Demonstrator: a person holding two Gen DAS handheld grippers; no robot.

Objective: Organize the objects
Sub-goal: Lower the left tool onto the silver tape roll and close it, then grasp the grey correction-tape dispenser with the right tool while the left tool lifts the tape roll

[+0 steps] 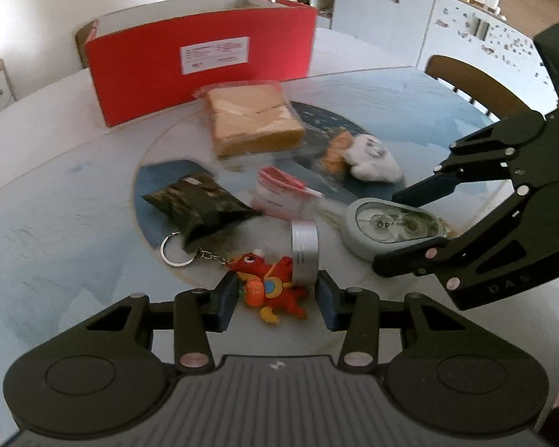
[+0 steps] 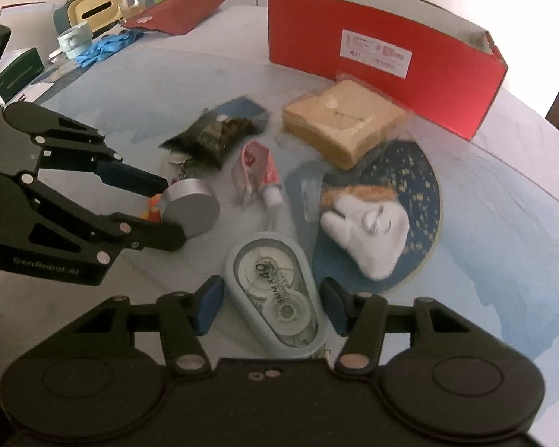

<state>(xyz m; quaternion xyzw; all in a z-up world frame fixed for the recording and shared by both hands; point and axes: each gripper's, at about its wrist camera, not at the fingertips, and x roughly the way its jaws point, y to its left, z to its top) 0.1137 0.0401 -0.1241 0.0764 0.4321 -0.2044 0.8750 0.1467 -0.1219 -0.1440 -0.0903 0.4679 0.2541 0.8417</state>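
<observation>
**Barely started, everything's loose**

Kitchen table (image 1: 56, 223) clutter sits near the red box (image 1: 205, 70): bread (image 1: 255, 123), tape dispenser (image 2: 275, 298), dragon keychain (image 1: 272, 287). Left gripper (image 1: 275, 298) brackets the keychain, right gripper (image 2: 270, 305) brackets the dispenser, both jaws wide.

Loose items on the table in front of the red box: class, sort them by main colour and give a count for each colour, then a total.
Red: 2, the dragon keychain and the tube.
Silver or grey: 2, the round tin and the correction tape.
White: 1, the tooth plush.
Tan: 1, the wrapped block.
Dark: 1, the pouch.
Total: 7.
</observation>
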